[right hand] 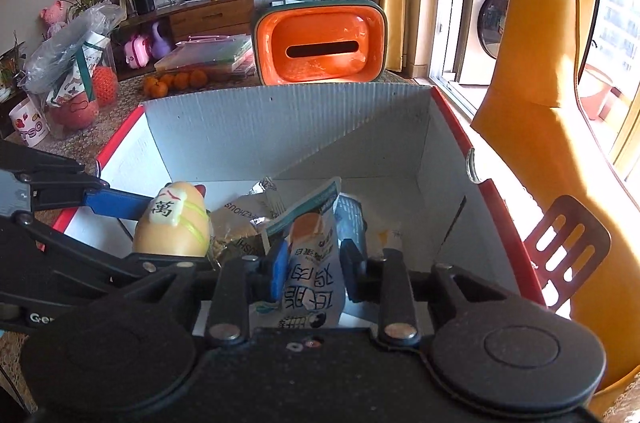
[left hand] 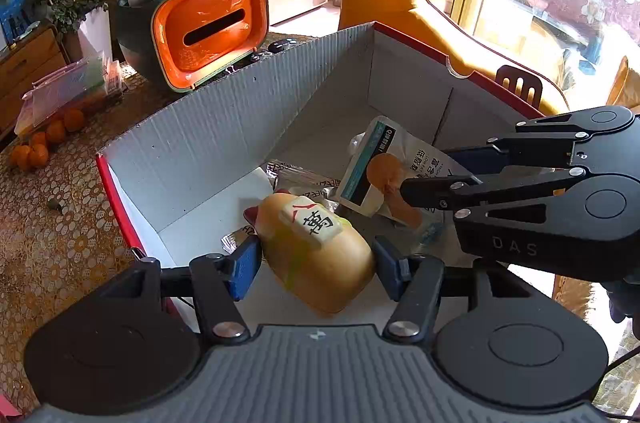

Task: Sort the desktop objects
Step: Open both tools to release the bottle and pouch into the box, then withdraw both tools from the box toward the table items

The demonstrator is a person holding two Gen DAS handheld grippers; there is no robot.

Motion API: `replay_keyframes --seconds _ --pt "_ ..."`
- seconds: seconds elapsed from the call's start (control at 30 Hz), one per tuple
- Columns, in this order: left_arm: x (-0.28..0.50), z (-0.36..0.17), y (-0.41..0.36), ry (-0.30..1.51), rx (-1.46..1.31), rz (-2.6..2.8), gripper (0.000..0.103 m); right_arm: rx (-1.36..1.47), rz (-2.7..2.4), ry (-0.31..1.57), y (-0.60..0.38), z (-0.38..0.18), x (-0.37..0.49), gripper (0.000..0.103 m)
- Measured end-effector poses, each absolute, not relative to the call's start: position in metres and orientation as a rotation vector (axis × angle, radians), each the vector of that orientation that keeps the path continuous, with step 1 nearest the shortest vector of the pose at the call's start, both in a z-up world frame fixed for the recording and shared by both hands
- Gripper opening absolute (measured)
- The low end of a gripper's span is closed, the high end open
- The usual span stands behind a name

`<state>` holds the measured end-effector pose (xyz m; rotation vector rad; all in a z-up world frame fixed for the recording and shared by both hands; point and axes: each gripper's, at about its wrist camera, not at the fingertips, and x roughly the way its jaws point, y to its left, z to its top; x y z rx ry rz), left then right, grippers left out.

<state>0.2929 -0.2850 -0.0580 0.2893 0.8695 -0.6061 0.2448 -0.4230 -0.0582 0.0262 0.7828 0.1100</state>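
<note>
My left gripper [left hand: 314,259] is shut on a tan bread-shaped toy [left hand: 320,263] with a white mahjong tile on top, held inside the open cardboard box [left hand: 224,127]. The toy also shows in the right wrist view [right hand: 172,223]. My right gripper [right hand: 314,273] is shut on a white and teal snack packet [right hand: 310,263], held over the box floor; the packet also shows in the left wrist view [left hand: 376,167]. Other silver snack wrappers [right hand: 244,219] lie on the box floor.
An orange and green tissue holder [left hand: 200,31] stands behind the box. Oranges [left hand: 40,143] and a clear plastic case [left hand: 68,91] lie on the patterned tablecloth to the left. A yellow chair [right hand: 540,103] and a brown slotted spatula [right hand: 568,243] are to the right.
</note>
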Motion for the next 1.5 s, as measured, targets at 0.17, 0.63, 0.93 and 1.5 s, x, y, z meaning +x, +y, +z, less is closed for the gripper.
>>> replay_keyframes --seconds 0.17,0.63,0.93,1.5 --pt "0.291 -0.057 -0.283 0.878 0.274 -0.596 0.064 0.043 0.108 0.794 -0.428 -0.058 0.242 0.042" --pt "0.265 -0.038 -0.261 0.82 0.205 -0.588 0.066 0.106 0.096 0.73 -0.442 -0.038 0.22 0.075" --pt "0.242 -0.018 -0.243 0.762 0.147 -0.564 0.066 0.132 0.124 0.677 -0.433 -0.016 0.2 0.084" --pt "0.194 0.007 -0.191 0.65 0.133 -0.503 0.066 0.093 0.171 0.596 -0.388 0.017 0.162 0.09"
